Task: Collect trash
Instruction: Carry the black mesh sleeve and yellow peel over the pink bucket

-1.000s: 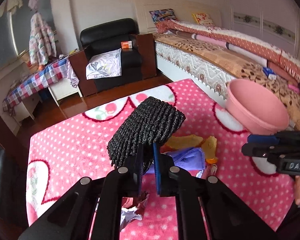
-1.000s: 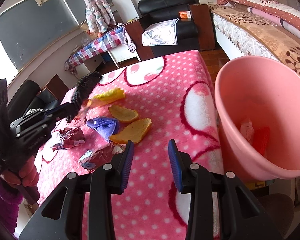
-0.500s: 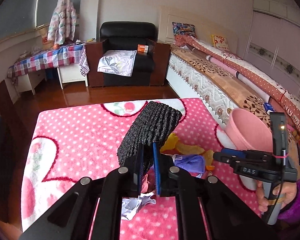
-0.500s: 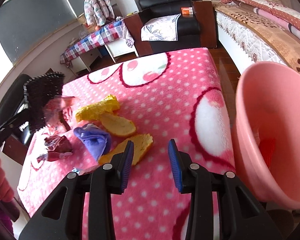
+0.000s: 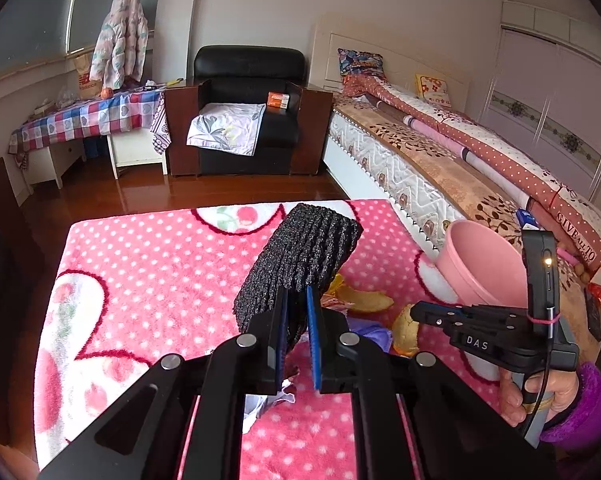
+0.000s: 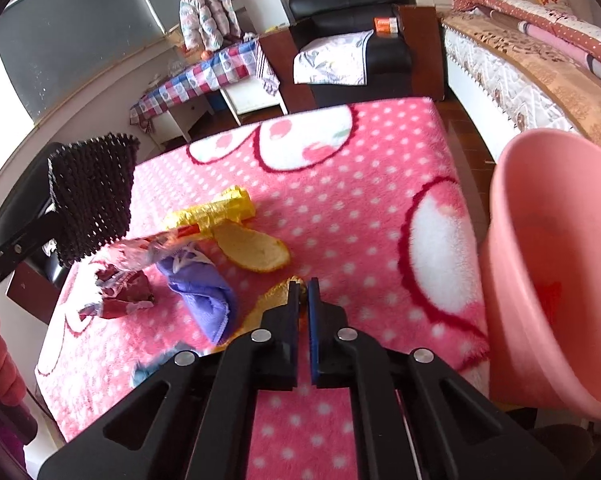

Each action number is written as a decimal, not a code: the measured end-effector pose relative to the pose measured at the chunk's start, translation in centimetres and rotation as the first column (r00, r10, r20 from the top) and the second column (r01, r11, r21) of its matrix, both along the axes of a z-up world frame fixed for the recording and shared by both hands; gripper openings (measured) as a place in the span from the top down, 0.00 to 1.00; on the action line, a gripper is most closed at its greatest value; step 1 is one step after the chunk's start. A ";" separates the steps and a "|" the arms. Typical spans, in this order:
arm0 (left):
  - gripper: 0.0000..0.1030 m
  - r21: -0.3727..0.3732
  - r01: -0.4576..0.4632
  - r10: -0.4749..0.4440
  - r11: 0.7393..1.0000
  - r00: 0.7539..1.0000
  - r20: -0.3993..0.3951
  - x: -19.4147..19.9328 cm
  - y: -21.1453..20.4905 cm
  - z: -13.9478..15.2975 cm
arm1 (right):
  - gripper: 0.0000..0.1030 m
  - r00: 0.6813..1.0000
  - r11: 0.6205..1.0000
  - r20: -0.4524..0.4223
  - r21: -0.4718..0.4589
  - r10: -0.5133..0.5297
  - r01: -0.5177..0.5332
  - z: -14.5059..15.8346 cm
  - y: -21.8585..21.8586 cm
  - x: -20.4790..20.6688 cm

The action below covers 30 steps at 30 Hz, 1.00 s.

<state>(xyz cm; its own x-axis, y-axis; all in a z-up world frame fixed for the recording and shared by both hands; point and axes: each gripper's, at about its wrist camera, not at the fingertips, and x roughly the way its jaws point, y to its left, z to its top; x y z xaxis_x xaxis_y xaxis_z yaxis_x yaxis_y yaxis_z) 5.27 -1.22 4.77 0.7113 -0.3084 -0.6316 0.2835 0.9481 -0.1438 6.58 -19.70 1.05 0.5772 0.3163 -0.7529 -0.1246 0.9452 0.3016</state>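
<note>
Both wrist views downward, sharing table (image 5: 148, 264)

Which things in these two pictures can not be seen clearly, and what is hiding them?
- Orange peel, right wrist view: the right gripper has just closed its fingers on it, covering its near end.
- Pink bin, right wrist view: cut off by the edge; contents blurred, only something red shows.
- Purple cloth, left wrist view: mostly behind the left gripper, shut on the black pad.
- Blue scrap: blurred, half hidden.
</note>
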 end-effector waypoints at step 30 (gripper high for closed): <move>0.92 -0.046 0.220 -0.219 0.974 0.975 0.022 -0.3 -12.2 2.1 | 0.96 0.939 0.953 0.165 0.050 -0.303 0.298 5.6 -11.8 -5.0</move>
<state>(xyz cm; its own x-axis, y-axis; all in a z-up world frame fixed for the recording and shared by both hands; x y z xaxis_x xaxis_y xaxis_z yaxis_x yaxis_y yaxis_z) 4.98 -13.41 6.87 0.6329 -0.4881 -0.6010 0.4868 0.8545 -0.1814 1.62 -31.49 6.67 0.7661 0.1251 -0.6304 0.1131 0.9393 0.3239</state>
